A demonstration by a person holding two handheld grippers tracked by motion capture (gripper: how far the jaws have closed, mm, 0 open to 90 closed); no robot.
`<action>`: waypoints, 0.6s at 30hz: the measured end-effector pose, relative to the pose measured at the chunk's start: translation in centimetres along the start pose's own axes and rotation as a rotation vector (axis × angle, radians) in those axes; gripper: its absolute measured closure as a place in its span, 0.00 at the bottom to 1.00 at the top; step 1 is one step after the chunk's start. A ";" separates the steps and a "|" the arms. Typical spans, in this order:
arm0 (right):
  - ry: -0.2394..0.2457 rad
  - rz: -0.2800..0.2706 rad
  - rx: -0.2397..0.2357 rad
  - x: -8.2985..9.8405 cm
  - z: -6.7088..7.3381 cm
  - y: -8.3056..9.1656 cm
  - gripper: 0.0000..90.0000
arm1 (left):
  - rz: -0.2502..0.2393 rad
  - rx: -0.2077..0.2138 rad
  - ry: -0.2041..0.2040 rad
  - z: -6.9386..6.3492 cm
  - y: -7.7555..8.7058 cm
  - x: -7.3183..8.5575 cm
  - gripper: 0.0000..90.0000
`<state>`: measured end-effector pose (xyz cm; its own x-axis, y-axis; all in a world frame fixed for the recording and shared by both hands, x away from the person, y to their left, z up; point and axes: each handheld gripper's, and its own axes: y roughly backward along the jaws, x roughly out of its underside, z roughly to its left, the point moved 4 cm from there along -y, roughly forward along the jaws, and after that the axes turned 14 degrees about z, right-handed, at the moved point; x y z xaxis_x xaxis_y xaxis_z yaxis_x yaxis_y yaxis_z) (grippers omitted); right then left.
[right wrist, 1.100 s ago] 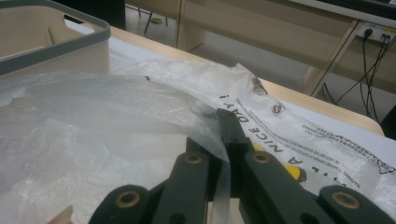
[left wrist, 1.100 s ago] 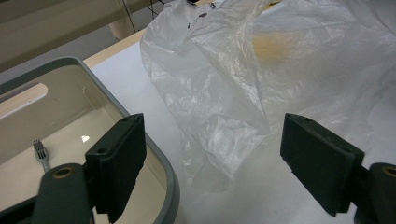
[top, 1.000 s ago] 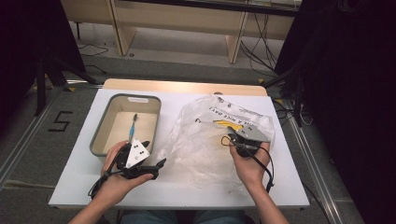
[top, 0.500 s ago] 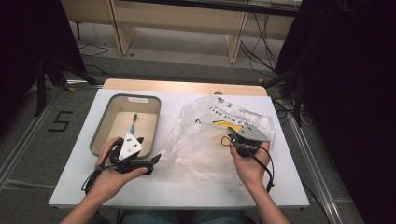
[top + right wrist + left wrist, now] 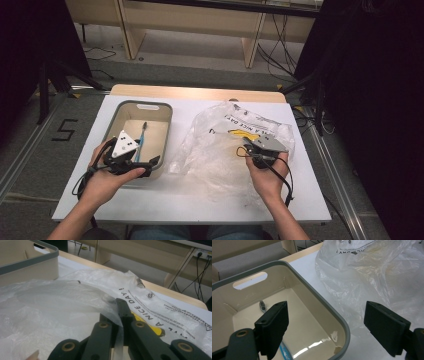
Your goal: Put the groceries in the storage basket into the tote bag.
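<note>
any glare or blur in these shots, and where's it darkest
High view: soft overall, both outer sides nearly black, the table evenly lit. Left gripper view: sharp, with bright glare streaks on the bin floor near the toothbrush. Right gripper view: the close tongs and plastic bag look slightly soft; the bag's print stays readable.

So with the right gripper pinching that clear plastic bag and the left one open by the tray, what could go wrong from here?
1. The right gripper is shut on a thin fold of the clear plastic bag; a pull might tear the film or let it slip free.
2. The open left gripper straddles the grey rim of the beige tray; it could knock the tray, jostling the blue toothbrush inside.
</note>
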<state>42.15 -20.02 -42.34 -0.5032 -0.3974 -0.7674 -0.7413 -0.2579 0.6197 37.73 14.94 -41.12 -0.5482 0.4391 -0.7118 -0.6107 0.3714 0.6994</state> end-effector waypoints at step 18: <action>-0.006 0.001 0.001 0.1 -0.1 0.1 1.00 | 0.010 -0.028 0.062 2.7 0.2 -0.8 0.22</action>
<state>42.10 -20.20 -42.33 -0.5063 -0.3928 -0.7677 -0.7413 -0.2566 0.6202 39.60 16.88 -40.23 -0.5878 0.3911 -0.7082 -0.6204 0.3440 0.7048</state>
